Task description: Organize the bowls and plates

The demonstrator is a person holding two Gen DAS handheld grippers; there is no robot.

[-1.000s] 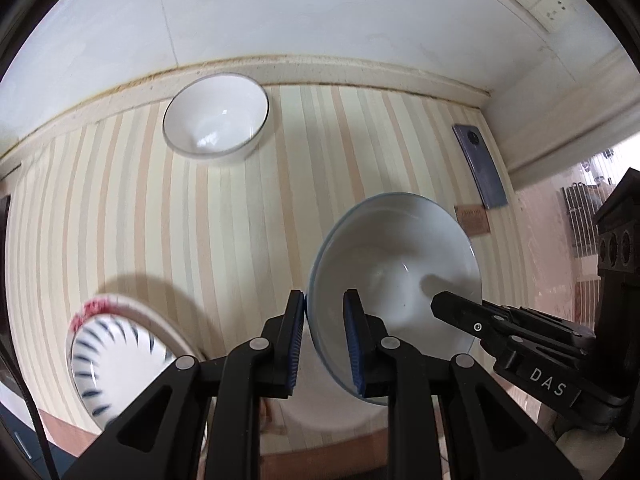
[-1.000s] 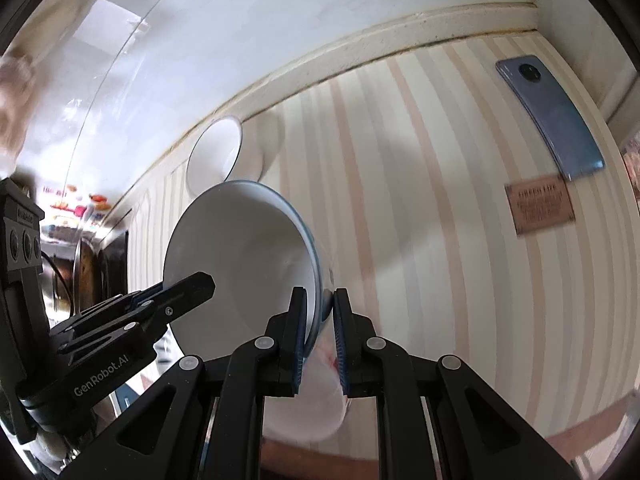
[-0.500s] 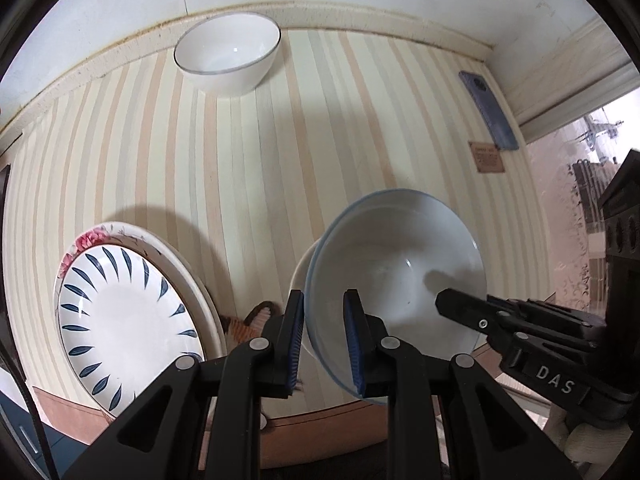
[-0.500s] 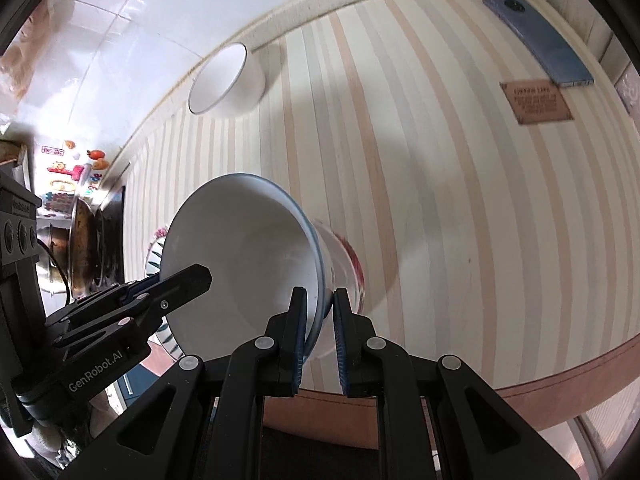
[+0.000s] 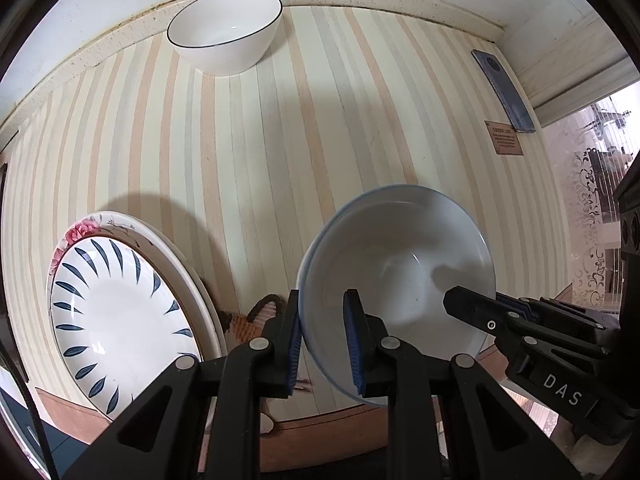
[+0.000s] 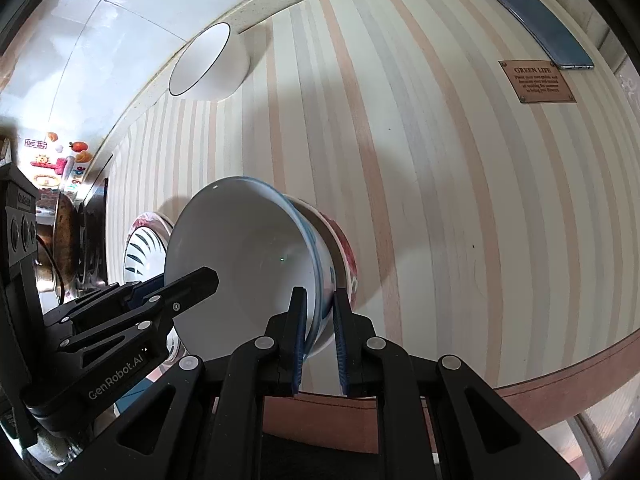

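both the left gripper (image 5: 322,336) and right gripper (image 6: 319,330) were clamped on the blue-rimmed bowl's (image 5: 400,260) rim. it was near the tabletop's (image 5: 280,140) front edge. stacked plates (image 5: 120,312) lay at the front left.

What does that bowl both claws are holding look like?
The blue-rimmed bowl is glossy white inside, seemingly ceramic, empty, with red floral print on its outer wall. It tilts above the striped table. The left gripper and right gripper each pinch its rim, one finger inside, one outside.
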